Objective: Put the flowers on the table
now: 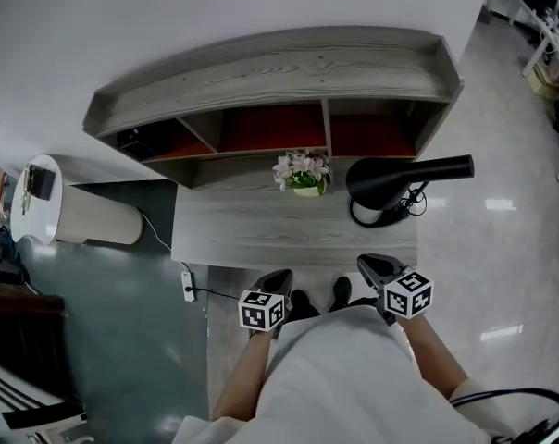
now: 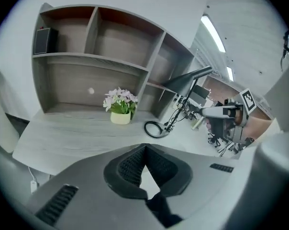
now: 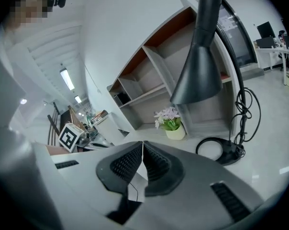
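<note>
Sitting at the 12 o'clock edge of the desk (image 1: pixel 252 229), the potted flowers (image 1: pixel 303 174) stand at 9 o'clock of the black lamp (image 1: pixel 391 181). At 6 o'clock, the left gripper (image 1: pixel 279 280) and right gripper (image 1: pixel 372 266) have jaws together, empty.

The flowers (image 1: pixel 303 168), pale pink and white with green leaves, stand upright in a small cream pot (image 1: pixel 306 191) near the worktop's (image 1: pixel 261 234) back edge, about midway along it.
</note>
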Tool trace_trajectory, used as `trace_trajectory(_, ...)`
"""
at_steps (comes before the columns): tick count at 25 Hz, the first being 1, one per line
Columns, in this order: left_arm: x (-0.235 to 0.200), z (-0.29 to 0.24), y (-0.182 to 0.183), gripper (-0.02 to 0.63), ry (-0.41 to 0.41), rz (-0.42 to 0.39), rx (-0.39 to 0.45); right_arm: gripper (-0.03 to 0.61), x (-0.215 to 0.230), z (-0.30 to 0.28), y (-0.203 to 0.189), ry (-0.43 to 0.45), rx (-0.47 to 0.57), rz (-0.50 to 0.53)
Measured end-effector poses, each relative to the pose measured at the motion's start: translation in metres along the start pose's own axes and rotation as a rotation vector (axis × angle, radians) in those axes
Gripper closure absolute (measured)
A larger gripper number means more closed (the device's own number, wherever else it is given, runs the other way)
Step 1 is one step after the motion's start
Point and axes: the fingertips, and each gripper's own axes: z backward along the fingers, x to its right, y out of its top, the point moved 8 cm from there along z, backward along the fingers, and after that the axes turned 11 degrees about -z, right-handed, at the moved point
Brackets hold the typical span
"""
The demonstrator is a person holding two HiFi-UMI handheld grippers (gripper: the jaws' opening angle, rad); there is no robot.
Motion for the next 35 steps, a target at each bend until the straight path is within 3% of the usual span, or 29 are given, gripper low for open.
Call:
trace_trajectory(5, -0.007, 0.024, -0.002, 0.604, 0.034, 0.002, 0.079, 0.558, -0.017, -0.013, -0.002, 0.019, 0.002, 0.012)
trace_trajectory(13, -0.024, 0.067, 0.003, 0.604, 0.009, -0.020, 0.165, 0.558, -0.056, -0.017, -0.027, -0.013, 0.010, 0.018)
trace_trajectory(23, -0.027, 0.113, -0.014, 0.604, -0.115, -0.048, 0.204, 0.558, -0.107, 0.003, -0.047, -0.111, 0.137, 0.028)
trace_trajectory(35, -0.023, 0.139, -0.049, 0.604, -0.214, -0.136, 0.207, 0.560, -0.141, 0.033, -0.109, -0.200, 0.246, -0.045)
